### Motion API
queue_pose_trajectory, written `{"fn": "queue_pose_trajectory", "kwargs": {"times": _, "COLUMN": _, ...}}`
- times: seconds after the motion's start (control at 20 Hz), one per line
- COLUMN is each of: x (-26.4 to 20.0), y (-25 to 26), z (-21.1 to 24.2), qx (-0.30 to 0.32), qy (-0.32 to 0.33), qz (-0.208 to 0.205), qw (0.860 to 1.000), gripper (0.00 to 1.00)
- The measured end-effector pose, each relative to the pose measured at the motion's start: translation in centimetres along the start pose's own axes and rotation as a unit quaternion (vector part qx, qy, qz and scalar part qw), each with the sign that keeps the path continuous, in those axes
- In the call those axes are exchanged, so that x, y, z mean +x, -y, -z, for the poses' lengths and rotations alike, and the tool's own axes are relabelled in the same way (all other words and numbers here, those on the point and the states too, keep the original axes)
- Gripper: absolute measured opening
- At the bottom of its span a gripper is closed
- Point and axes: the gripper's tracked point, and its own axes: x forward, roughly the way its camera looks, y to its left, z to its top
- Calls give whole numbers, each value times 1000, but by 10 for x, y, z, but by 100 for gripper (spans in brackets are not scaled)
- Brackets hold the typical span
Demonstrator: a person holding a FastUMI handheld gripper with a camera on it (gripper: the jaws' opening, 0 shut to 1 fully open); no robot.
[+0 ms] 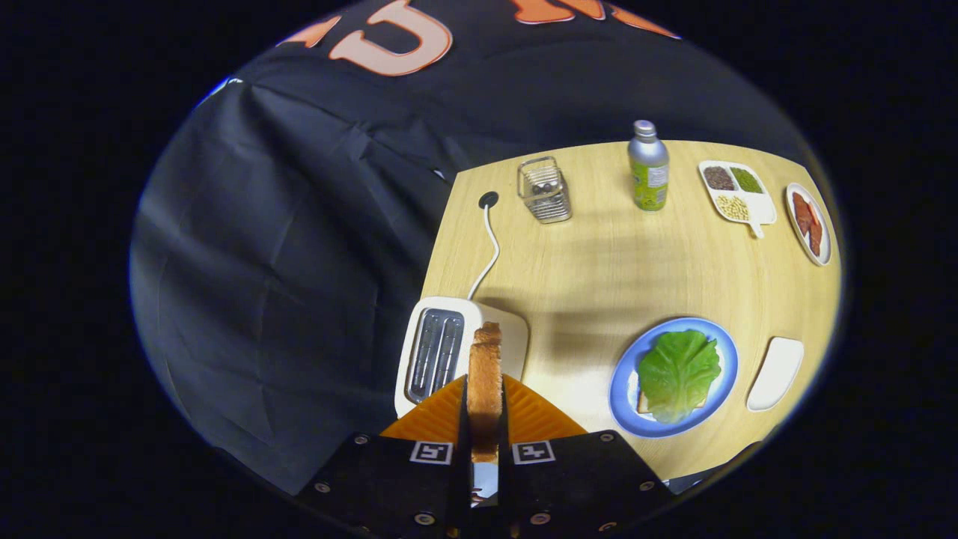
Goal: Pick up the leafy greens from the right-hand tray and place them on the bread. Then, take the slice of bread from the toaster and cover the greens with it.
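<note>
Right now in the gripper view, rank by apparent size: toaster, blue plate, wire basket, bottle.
1. toaster and blue plate: look alike, and both sit near the camera, so no ranking.
2. wire basket and bottle: far off, too similar to separate.
The gripper clamps the bread slice.

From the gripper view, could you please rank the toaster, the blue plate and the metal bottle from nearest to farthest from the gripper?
The gripper is shut on the bread slice.
1. Toaster, just ahead, slightly left.
2. Blue plate, ahead to the right.
3. Metal bottle, far across the table.
</note>
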Motion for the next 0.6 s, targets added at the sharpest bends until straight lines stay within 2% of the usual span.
{"fn": "queue_pose_trajectory", "kwargs": {"times": 0.35, "x": -32, "y": 73, "z": 15, "qx": 46, "qy": 27, "qz": -11, "qw": 999, "gripper": 15}}
{"fn": "queue_pose_trajectory", "kwargs": {"times": 0.6, "x": -36, "y": 119, "z": 30, "qx": 73, "qy": 43, "qz": -14, "qw": 996, "gripper": 15}}
